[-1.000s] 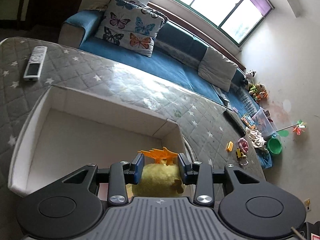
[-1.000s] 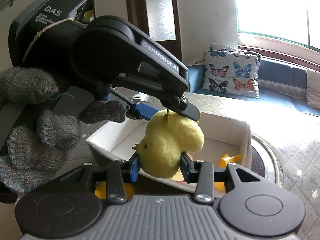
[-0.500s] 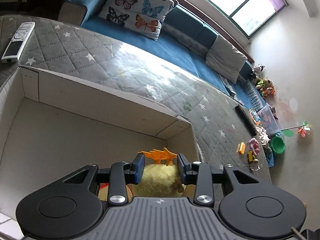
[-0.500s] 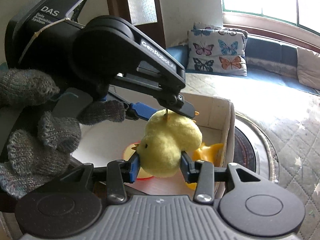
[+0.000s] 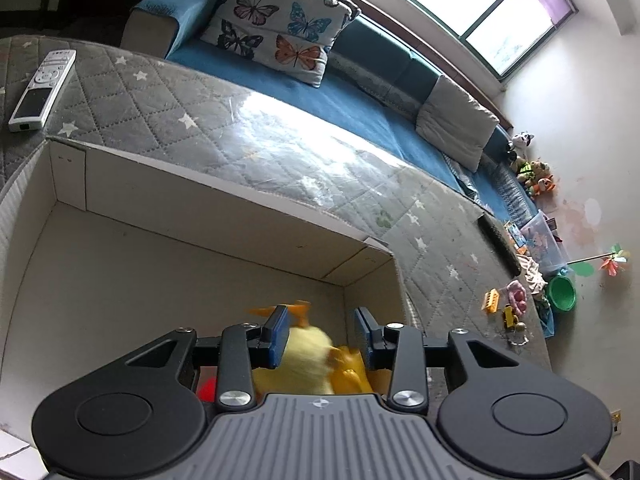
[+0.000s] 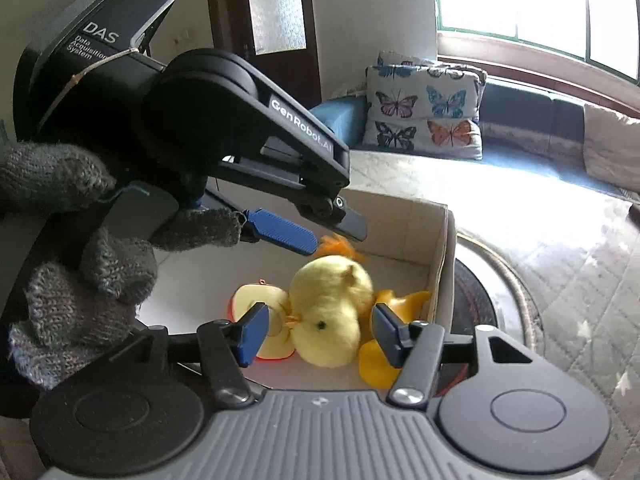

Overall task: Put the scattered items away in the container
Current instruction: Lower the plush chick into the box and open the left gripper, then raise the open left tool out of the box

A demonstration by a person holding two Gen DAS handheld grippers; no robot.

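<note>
A white cardboard box (image 5: pixel 224 224) (image 6: pixel 440 236) stands on the grey quilted surface. A yellow plush chick (image 6: pixel 332 308) with an orange crest lies in its corner, blurred in the left wrist view (image 5: pixel 304 364), beside a yellow rubber duck (image 6: pixel 396 304) and a toy apple half (image 6: pixel 256 308). My left gripper (image 5: pixel 322 332) (image 6: pixel 320 236) is open above the chick. My right gripper (image 6: pixel 316 332) is open at the box's near rim, with the chick seen between its fingers but free of them.
A white remote (image 5: pixel 42 90) lies on the quilt beyond the box's far left corner. Small toys (image 5: pixel 506 308) lie at the quilt's far right edge. A blue sofa with butterfly pillows (image 5: pixel 280 28) runs behind. A round black rimmed object (image 6: pixel 476 304) sits right of the box.
Both grippers opened and the plush chick dropped from them into the box, landing beside the rubber duck and apple half.
</note>
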